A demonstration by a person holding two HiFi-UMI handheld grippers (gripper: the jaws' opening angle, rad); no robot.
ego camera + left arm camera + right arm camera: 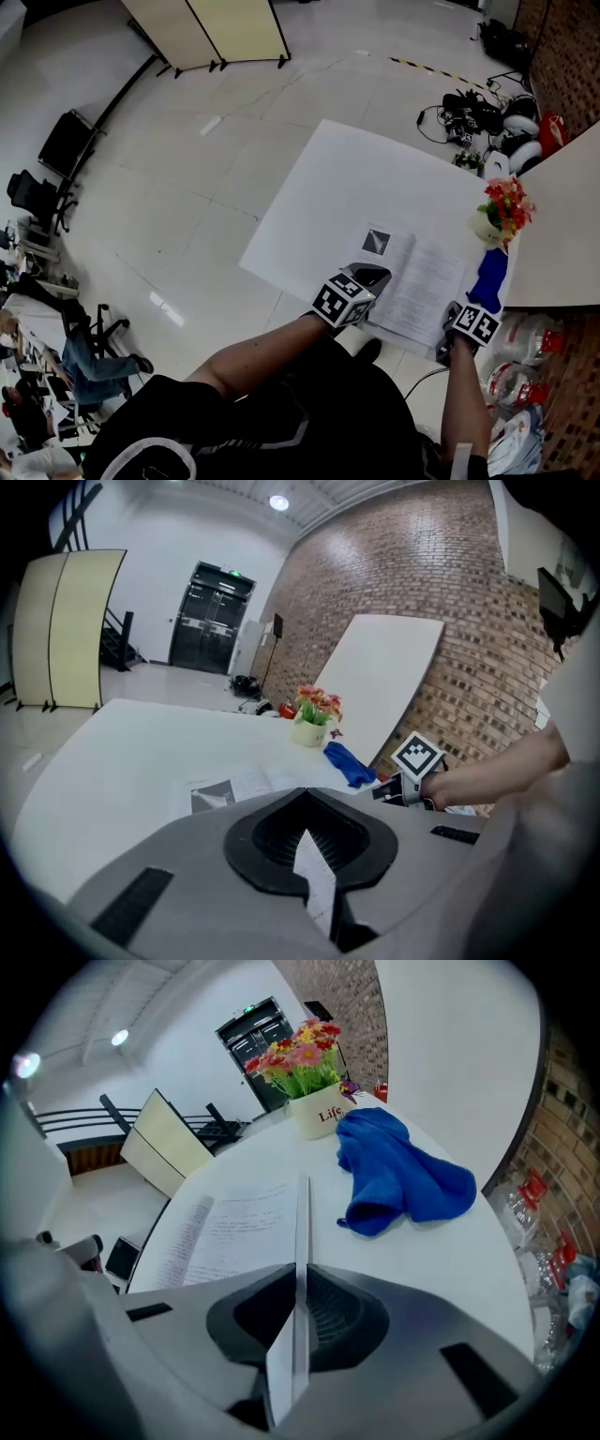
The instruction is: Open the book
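On the white table, at its near edge: book lying open, just beside a blue cloth.
Pinched by a left-hand page in the clenched left gripper, by the right-hand page edge in the clenched right gripper.

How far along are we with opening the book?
Done: the book lies open on the white table, printed pages up. In hand: the left gripper is shut on a page, the right gripper on a few right-hand sheets. Left, probably: lay those flat and release.
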